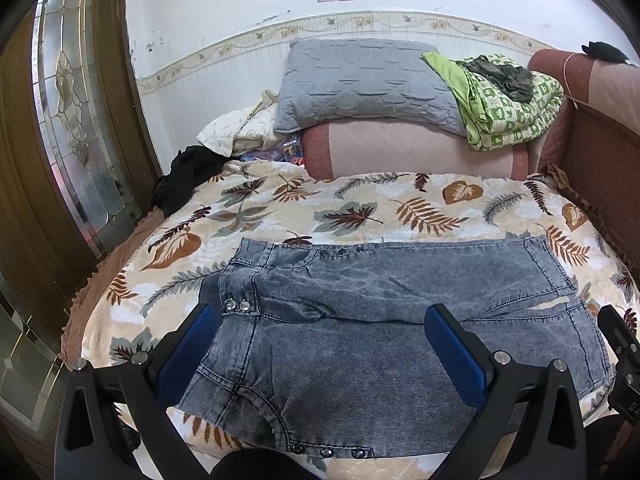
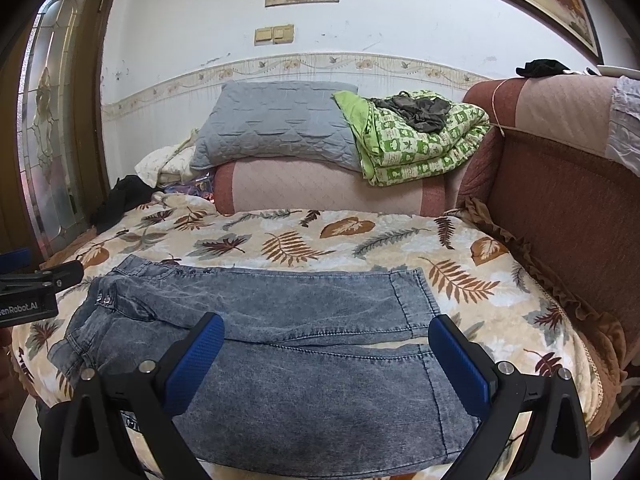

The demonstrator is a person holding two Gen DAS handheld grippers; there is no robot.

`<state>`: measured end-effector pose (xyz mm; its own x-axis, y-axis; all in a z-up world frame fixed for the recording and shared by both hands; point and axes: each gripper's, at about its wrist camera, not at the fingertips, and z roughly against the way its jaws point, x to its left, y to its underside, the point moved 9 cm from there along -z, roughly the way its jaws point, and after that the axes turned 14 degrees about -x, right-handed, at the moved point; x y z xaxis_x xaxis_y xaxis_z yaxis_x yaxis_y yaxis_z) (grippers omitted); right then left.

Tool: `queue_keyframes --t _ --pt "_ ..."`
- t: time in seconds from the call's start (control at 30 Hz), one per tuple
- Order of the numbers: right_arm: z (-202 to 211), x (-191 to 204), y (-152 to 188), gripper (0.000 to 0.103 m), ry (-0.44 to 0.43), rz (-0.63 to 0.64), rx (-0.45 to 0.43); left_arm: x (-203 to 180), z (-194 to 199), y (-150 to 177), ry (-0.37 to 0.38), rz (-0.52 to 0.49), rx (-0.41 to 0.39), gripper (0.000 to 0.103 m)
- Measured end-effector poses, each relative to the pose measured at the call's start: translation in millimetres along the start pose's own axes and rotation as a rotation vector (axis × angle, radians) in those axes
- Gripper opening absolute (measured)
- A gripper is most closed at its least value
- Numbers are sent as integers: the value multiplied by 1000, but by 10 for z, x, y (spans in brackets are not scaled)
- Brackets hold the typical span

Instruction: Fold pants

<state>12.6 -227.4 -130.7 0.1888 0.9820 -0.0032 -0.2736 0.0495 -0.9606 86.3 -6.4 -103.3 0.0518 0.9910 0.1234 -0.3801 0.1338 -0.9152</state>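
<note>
Acid-washed blue denim pants (image 1: 360,320) lie spread flat across a leaf-print blanket (image 1: 360,208), waist to the left and leg cuffs to the right. My left gripper (image 1: 320,316) hovers over the waist and seat, jaws wide apart, holding nothing. In the right wrist view the pants (image 2: 300,340) show both legs side by side, the far leg overlapping the near one. My right gripper (image 2: 326,332) stands open above the leg ends, its blue pads (image 2: 460,364) clear of the cloth. The left gripper's black body (image 2: 28,292) shows at the left edge.
A grey pillow (image 1: 368,80) and a green patterned quilt (image 1: 508,108) rest on a pink bolster (image 1: 400,152) at the back. Dark clothing (image 1: 180,180) lies at the blanket's far left corner. A brown sofa arm (image 2: 560,208) rises on the right, a glazed door (image 1: 68,112) on the left.
</note>
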Motion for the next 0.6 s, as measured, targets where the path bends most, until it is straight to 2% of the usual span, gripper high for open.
queue_keyframes --t 0.6 --pt "-243 127 225 103 -12 12 71 87 -279 203 -10 20 59 103"
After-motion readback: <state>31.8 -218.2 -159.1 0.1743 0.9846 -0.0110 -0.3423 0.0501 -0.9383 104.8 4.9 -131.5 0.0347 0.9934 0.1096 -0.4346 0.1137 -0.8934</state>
